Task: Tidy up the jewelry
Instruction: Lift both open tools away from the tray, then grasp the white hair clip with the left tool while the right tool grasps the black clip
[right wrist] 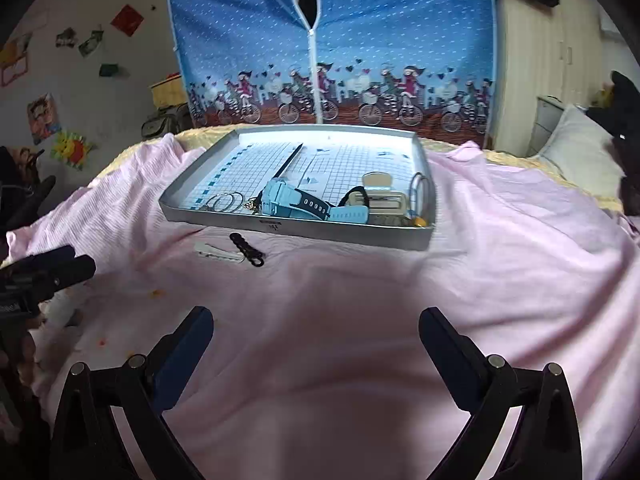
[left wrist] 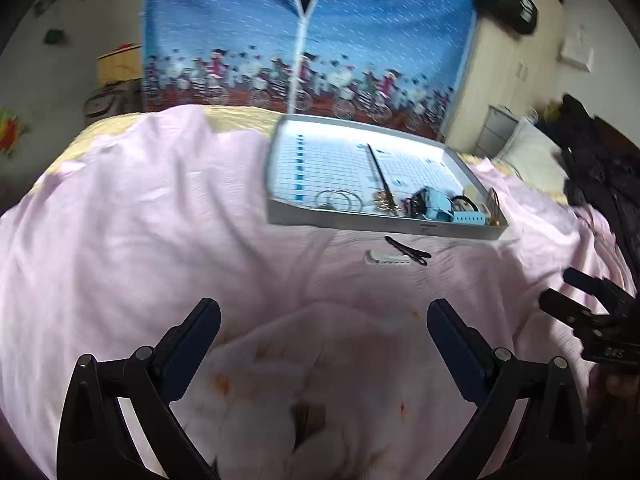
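left hand-held gripper (left wrist: 323, 322): jaws spread wide, nothing between them, hovering over the pink bed sheet (left wrist: 160, 220) near the bed's near edge.
right hand-held gripper (right wrist: 316, 330): jaws likewise wide apart and empty, low over the sheet, facing the tray.
tray (right wrist: 304, 230): shallow grey tray with a grid-printed liner, resting on the bed toward its far edge; most pieces are gathered along its near wall.
in the tray: thin wire hoops (right wrist: 224, 202), a light blue watch (right wrist: 280, 202) with a dark strap, a beige claw clip (right wrist: 380, 198), a long dark stick (right wrist: 290, 162) lying on the liner.
still loose: a black hair clip (right wrist: 247, 250) and a white hair clip (right wrist: 220, 255), touching each other on the sheet just outside the tray's near wall.
how the clips should handle: judged light, stiff and thin; they lie flat on soft cloth, so a pinch from above may gather sheet along with the clip.
where to take hold: across the narrow width near the middle of one clip, pads either side, taking the black one first since it seems to overlap the white.
how the rest would handle: the hoops look springy and slippery, the watch bulkier with a floppy strap.
risk: a clip could twist or skid out of the pads; the soft bed gives under pressure and the tray could tilt if pushed.
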